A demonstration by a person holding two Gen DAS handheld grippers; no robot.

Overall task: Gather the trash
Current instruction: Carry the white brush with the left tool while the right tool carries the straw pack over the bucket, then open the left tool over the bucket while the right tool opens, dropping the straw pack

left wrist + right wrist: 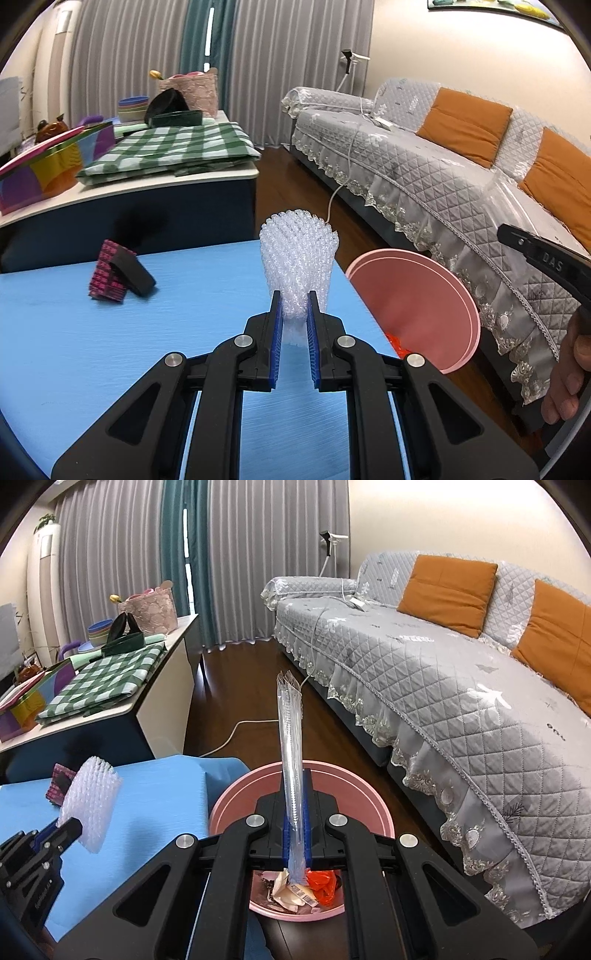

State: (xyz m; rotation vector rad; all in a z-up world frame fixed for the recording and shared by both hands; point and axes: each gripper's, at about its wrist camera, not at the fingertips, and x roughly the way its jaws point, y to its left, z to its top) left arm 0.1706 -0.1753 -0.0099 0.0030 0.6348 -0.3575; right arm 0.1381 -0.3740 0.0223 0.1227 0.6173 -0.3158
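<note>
My left gripper [295, 299] is shut on a roll of white bubble wrap [298, 258], held upright above the blue table [110, 350]. The wrap also shows in the right wrist view [90, 797], with the left gripper [70, 827] below it. My right gripper [297, 779] is shut on a clear plastic wrapper [291, 738] that stands up above the pink trash bin [229, 805]. The bin holds orange plastic [323, 882] and paper scraps. The bin also shows right of the table in the left wrist view [417, 302].
A black and pink box [118, 275] lies on the table's far left. A side table [155, 184] with a green checked cloth stands behind. A grey sofa [461, 686] with orange cushions runs along the right. A white cable [236, 731] lies on the dark floor.
</note>
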